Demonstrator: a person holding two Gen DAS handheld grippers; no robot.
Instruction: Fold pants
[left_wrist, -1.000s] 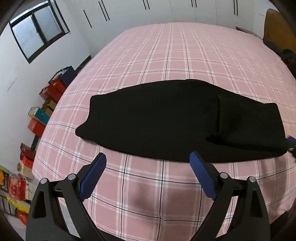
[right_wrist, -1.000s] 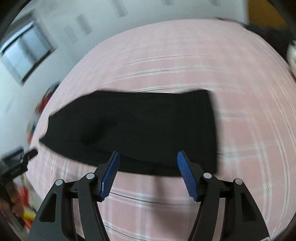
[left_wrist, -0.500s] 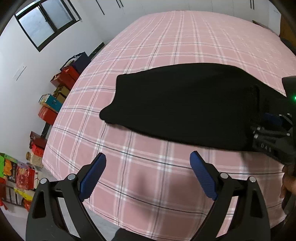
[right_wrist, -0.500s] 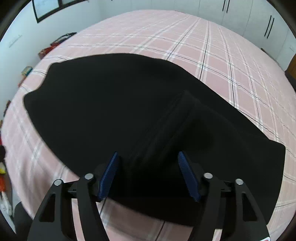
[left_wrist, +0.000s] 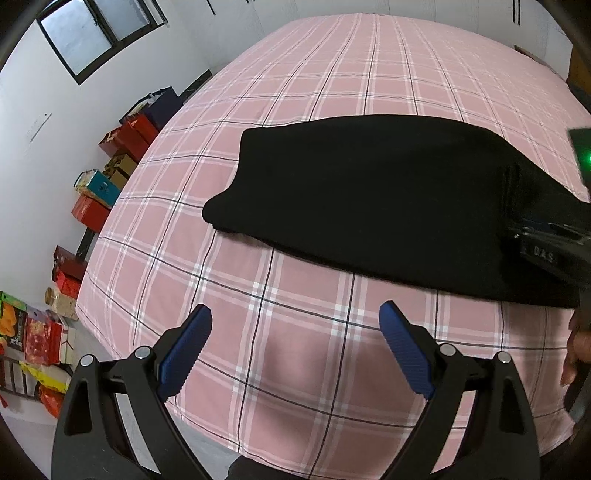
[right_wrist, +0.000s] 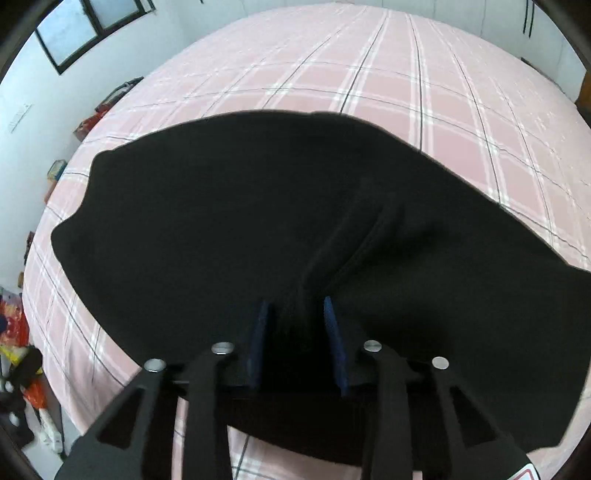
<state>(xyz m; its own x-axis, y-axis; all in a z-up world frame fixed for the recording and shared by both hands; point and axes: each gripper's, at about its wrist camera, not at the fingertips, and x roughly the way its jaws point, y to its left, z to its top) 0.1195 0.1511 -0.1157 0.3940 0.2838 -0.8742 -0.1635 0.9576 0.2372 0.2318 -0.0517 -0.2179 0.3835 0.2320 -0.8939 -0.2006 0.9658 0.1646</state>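
Black pants (left_wrist: 369, 192) lie partly folded across the pink plaid bed (left_wrist: 332, 66). My left gripper (left_wrist: 295, 328) is open and empty above bare sheet, short of the pants' near edge. In the right wrist view the pants (right_wrist: 221, 221) fill the middle. My right gripper (right_wrist: 295, 314) has its blue pads closed on a raised ridge of the pants' fabric near their near edge. The right gripper's body (left_wrist: 546, 251) shows at the right edge of the left wrist view, on the folded end of the pants.
Coloured boxes (left_wrist: 110, 155) are stacked on the floor along the white wall left of the bed. A window (left_wrist: 96, 33) is at upper left. White wardrobes stand behind the bed. The bed's near edge (left_wrist: 258, 443) drops off just under the left gripper.
My right gripper came down onto the pants and its jaws narrowed onto a fold of fabric. My left gripper shifted left and stayed open.
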